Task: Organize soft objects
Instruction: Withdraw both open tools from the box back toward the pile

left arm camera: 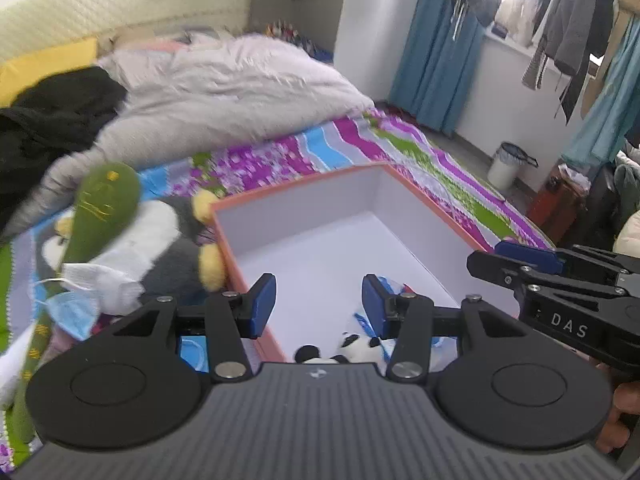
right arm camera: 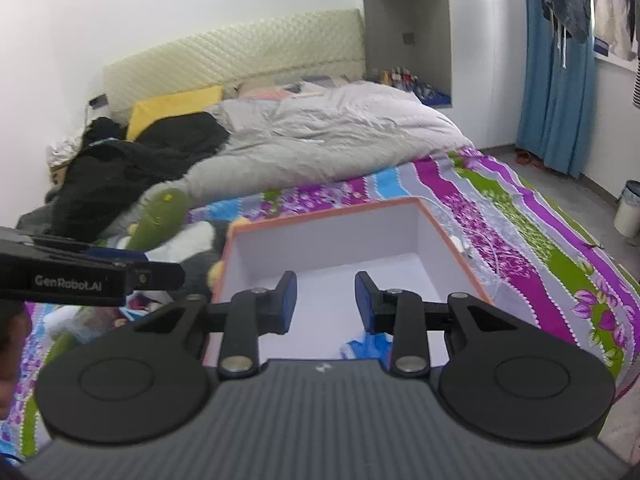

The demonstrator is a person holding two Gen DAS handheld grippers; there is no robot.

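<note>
1. The left gripper (left arm camera: 319, 306) is hovering over the near left corner of an orange-rimmed box (left arm camera: 424, 200), its blue pads (left arm camera: 264, 304) standing spread apart with nothing between them.
2. The right gripper (right arm camera: 326, 302) is hanging above the same box (right arm camera: 452, 236), its fingers likewise parted and gripping nothing; in the left wrist view its body is showing at 3 o'clock (left arm camera: 516, 258).
3. The box is sitting open on a bedsheet (left arm camera: 424, 148) striped in purple, green and blue, with its white floor mostly bare.
4. A small panda plush (left arm camera: 352, 350) is lying inside the box at 6 o'clock of the left wrist view, just beside some blue and white soft pieces (left arm camera: 394, 286) that are partly hidden behind the right pad.
5. In the right wrist view a blue and white scrap (right arm camera: 368, 346) is lying on the box floor near its front wall.
6. Outside the box, at 9 o'clock of the left view, a penguin plush (left arm camera: 160, 232) is lying on the sheet, its yellow foot (left arm camera: 212, 266) touching the box's left wall.
7. A green plush (left arm camera: 104, 208) is lying across the penguin, and a white face mask (left arm camera: 106, 284) and a blue face mask (left arm camera: 74, 312) are piled at its near side.
8. A grey duvet (left arm camera: 224, 92) and black clothing (left arm camera: 52, 120) are lying toward 11 o'clock, well apart from the box.
</note>
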